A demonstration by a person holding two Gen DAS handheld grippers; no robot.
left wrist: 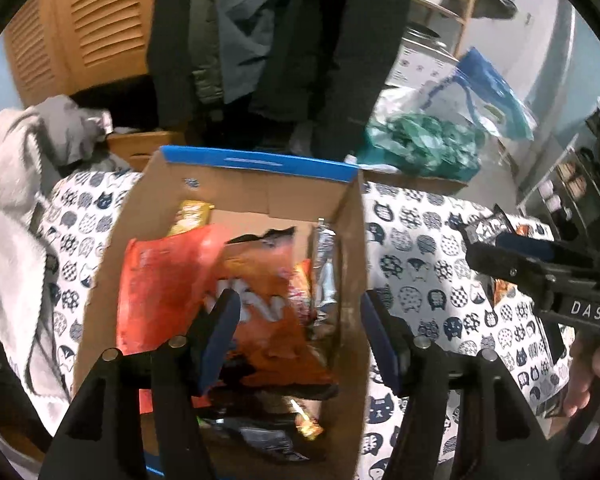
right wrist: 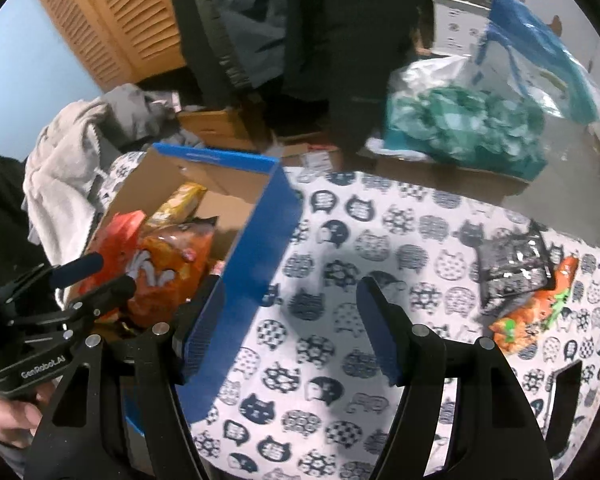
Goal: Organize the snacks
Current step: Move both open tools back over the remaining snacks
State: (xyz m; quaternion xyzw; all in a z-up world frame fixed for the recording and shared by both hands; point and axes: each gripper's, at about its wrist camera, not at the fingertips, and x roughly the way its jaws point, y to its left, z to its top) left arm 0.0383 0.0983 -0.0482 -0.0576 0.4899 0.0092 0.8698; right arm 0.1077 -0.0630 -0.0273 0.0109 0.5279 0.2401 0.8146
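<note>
Both tools apparently empty, agape.

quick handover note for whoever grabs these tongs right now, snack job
Left tongs: open, nothing between the pads, over the cardboard box.
Right tongs: open and empty, over the cat-print cloth just right of the box.
In the box: a large orange chip bag, a red bag, a yellow packet, a silver packet and a few more at the near end.
Still out on the cloth, far right: a black-and-silver packet and an orange-and-green packet.
Left to do: probably move those two into the box; the right tongs are closer.
</note>
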